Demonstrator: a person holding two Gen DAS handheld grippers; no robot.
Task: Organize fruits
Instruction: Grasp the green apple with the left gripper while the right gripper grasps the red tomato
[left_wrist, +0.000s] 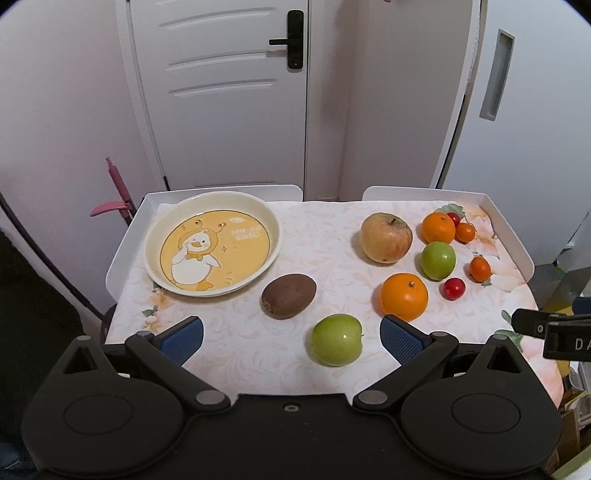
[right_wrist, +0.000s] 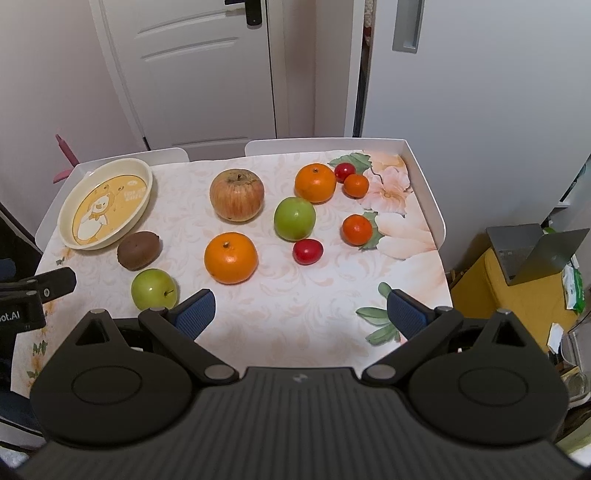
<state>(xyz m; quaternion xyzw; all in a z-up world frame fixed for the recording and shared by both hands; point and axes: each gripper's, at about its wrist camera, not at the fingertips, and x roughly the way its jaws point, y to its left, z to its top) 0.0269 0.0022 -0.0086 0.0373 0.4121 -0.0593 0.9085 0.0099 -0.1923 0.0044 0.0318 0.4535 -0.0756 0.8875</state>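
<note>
Nothing is sorted yet: the plate (left_wrist: 258, 218) holds no fruit, every fruit lies on the tabletop (left_wrist: 325, 229), and the left gripper (left_wrist: 291, 334) and right gripper (right_wrist: 301, 308) both gape wide, holding nothing

White lettering on the duck plate (left_wrist: 212, 243) too blurred to read, "ot.AI" on left tool (right_wrist: 22, 314)
</note>
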